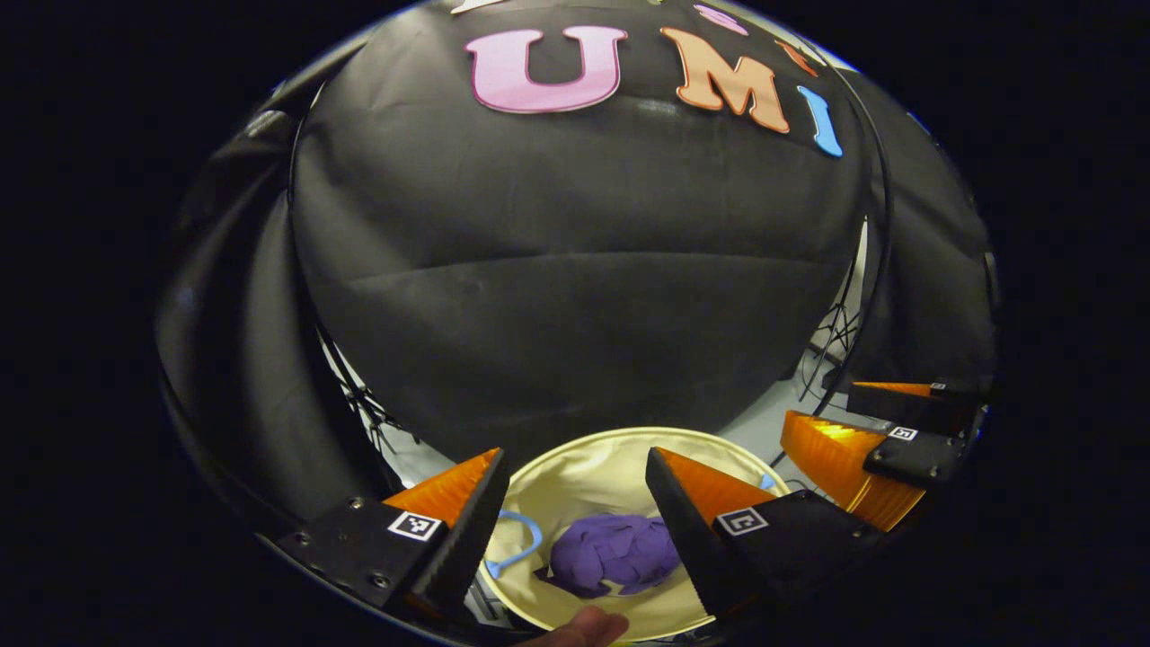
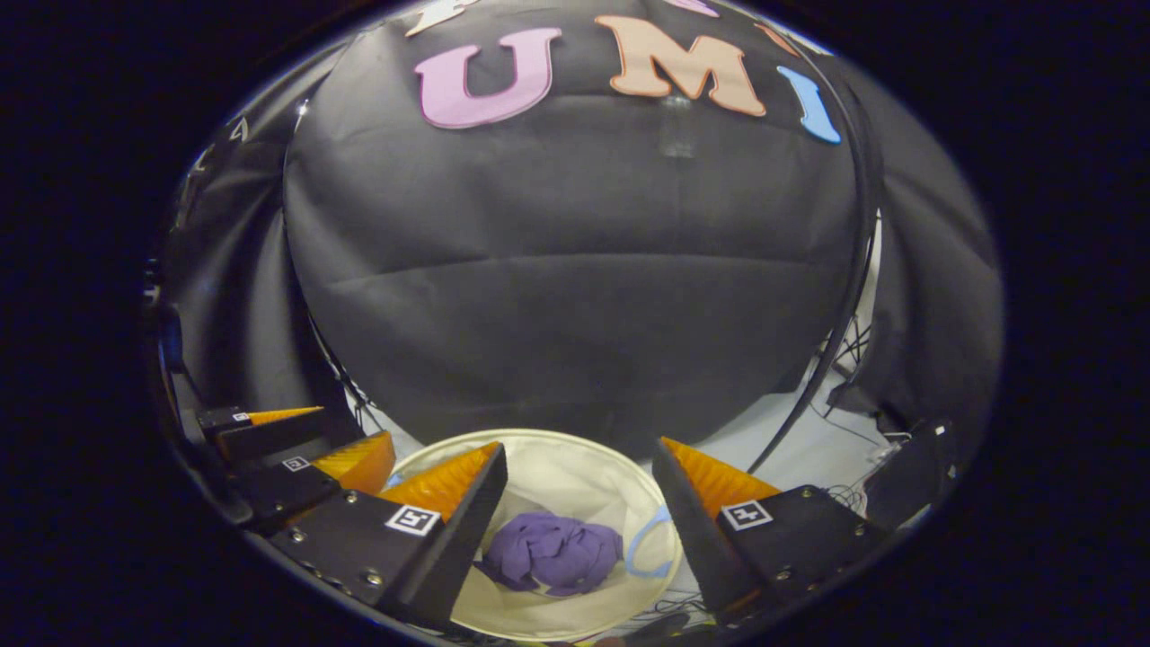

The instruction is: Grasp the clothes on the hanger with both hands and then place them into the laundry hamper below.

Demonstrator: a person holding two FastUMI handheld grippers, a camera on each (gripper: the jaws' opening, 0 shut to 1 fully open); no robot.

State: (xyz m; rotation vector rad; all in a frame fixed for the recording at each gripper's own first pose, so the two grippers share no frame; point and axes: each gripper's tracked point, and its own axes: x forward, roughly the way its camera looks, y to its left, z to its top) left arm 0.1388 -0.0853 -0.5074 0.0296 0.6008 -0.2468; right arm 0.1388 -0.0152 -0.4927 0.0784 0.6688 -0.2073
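Purple cloth sits bunched at the bottom of the hamper, and nothing is between my fingers on either side. My left gripper (image 1: 575, 530) has its fingers spread wide with open air between them, and through that gap I look straight down at the crumpled purple clothes (image 1: 614, 553). My right gripper (image 2: 579, 530) is spread just as wide and just as empty, and frames the same bundle (image 2: 552, 553) from its own side. The two tools hang side by side above the cream laundry hamper (image 1: 575, 449); in the left gripper view the other gripper shows off to the right, and in the right gripper view its partner shows off to the left. The garment lies wholly inside the round rim, near the middle of the hamper floor, with one blue handle loop (image 1: 517, 544) beside it and clear of the fabric. A fingertip (image 1: 584, 626) of the person's hand peeks in at the bottom edge of the left gripper view. I judge the drop made, so the step in hand is to clear out cleanly. I would keep both pairs of fingers wide, lift straight up rather than sideways so no tip snags the soft rim or hooks a handle, and check that no fold hangs over the edge. I see no hanger from here.
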